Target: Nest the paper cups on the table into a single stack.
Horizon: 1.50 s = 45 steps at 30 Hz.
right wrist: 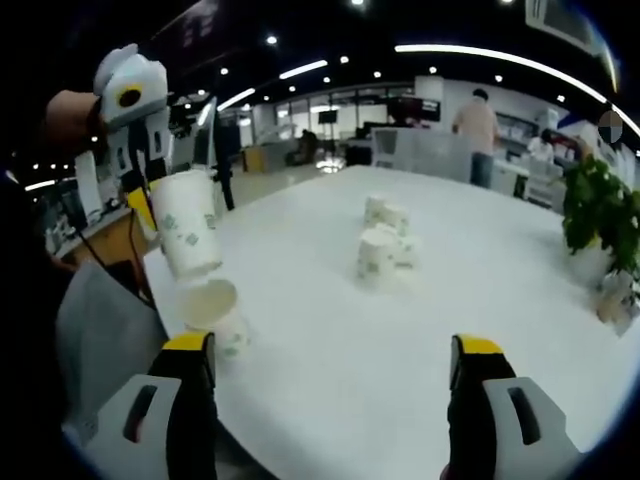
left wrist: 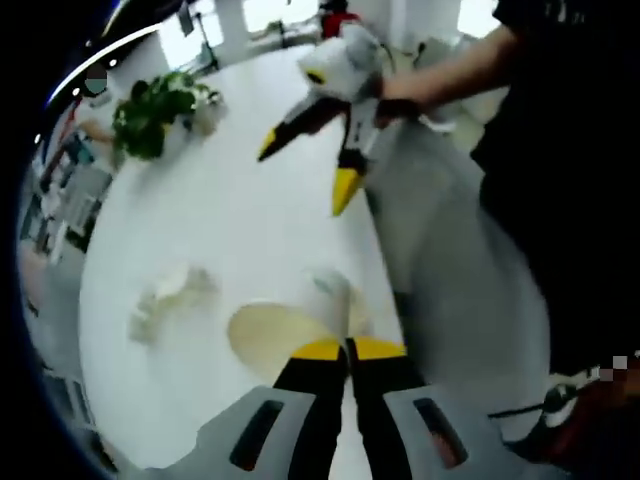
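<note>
Over the white round table (right wrist: 420, 330), the left gripper (right wrist: 145, 215) is pinching a tilted white paper cup (right wrist: 187, 236) above an empty upright one (right wrist: 213, 312), while the right gripper (right wrist: 330, 365) is hanging spread wide.

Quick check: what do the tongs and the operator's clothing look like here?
Both tongs have grey bodies with dark slots, black jaws and yellow tips: left tongs, right tongs. Seen from the opposite view, each has a white housing with a round yellow-ringed lens. The person wears a dark top. A black cable runs nearby.
</note>
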### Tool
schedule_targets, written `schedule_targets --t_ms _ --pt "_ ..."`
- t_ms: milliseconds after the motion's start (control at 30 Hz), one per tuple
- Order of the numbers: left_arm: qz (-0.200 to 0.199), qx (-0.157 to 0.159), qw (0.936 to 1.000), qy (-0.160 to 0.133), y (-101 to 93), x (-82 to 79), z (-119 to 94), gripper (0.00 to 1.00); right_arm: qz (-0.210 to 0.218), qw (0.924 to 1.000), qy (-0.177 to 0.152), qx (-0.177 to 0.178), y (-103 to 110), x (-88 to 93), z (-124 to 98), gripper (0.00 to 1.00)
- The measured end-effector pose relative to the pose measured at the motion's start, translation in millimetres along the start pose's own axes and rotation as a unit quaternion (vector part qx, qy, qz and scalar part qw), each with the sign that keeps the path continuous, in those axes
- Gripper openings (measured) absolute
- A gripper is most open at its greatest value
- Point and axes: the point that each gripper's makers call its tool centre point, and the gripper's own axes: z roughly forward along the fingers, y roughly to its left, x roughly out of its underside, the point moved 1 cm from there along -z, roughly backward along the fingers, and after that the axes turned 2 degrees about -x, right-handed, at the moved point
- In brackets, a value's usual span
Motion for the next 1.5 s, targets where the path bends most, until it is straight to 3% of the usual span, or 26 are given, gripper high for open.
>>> schedule_targets --t_ms 100,333,467,633,967,1100,1233,1333,1400,1500 --pt "0.036 0.010 0.9992 0.015 -4.5 2.7 6.9 0.00 0.006 1.0000 0.003 0.001 -0.2 3.2 0.9 0.95" --pt "0.074 0.010 0.9962 0.045 -5.5 9.8 20.5 0.00 0.014 0.9999 -0.001 0.000 1.3 4.7 2.0 0.94" --pt "0.136 0.013 0.9877 0.076 -6.8 15.6 27.4 0.00 0.015 0.9999 -0.002 -0.002 2.8 3.7 3.2 0.94" --pt "0.175 0.006 0.9799 0.095 -6.0 21.4 36.3 0.00 0.018 0.9998 -0.003 -0.002 3.0 3.8 4.5 0.94" --pt "0.215 0.010 0.9701 0.113 -7.4 25.6 49.2 0.00 0.021 0.9998 -0.005 -0.004 3.7 3.3 7.8 0.93" --pt "0.221 0.011 0.9689 0.111 -3.7 24.9 52.7 0.01 0.022 0.9997 -0.005 -0.004 3.9 3.4 8.6 0.93" --pt "0.204 0.022 0.9725 0.110 -2.8 23.7 55.5 0.02 0.024 0.9997 -0.005 -0.004 3.3 3.9 8.7 0.93" --pt "0.198 0.028 0.9740 0.107 -2.2 23.9 58.5 0.09 0.025 0.9997 -0.006 -0.004 2.9 4.6 8.3 0.93" --pt "0.147 0.037 0.9835 0.099 -4.4 23.1 60.6 0.15 0.026 0.9996 -0.006 -0.004 2.6 5.1 8.2 0.93" --pt "0.135 0.037 0.9867 0.083 -1.9 18.1 61.1 0.21 0.028 0.9996 -0.006 -0.004 2.2 5.8 8.3 0.93"
